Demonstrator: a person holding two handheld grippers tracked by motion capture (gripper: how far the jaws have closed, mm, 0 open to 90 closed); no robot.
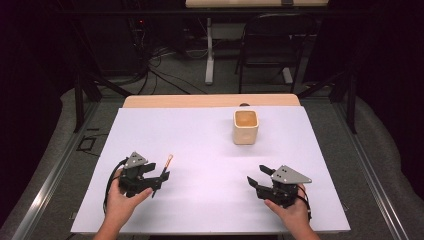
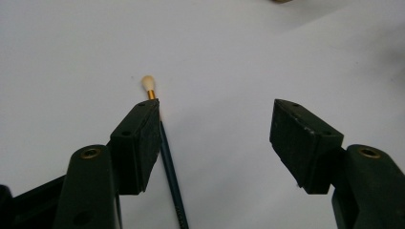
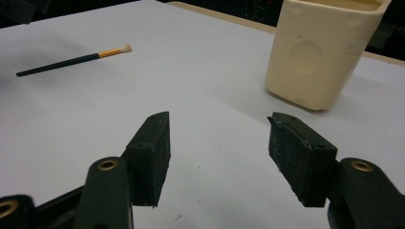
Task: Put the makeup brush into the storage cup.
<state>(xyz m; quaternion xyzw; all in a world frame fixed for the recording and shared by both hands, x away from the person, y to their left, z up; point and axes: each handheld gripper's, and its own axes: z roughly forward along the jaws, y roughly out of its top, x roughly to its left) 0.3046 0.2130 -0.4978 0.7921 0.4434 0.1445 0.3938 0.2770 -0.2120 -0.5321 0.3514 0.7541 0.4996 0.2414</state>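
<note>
A thin paintbrush [image 1: 167,167] with a dark handle, gold ferrule and cream tip lies on the white table sheet [image 1: 200,135] at the near left. My left gripper [image 1: 160,183] stands open over it. In the left gripper view the paintbrush [image 2: 170,174] runs between the jaws, close along the inner face of the left one, and the pads do not press on it. A cream square cup [image 1: 246,127] stands upright at the middle back. My right gripper [image 1: 256,174] is open and holds nothing at the near right, pointing toward the cup [image 3: 320,52] with the paintbrush [image 3: 71,60] far off.
The wooden table edge [image 1: 210,100] shows beyond the white sheet. A black chair [image 1: 272,45] and a table leg stand on the floor behind, with cables trailing there. Bare sheet lies between the two grippers and in front of the cup.
</note>
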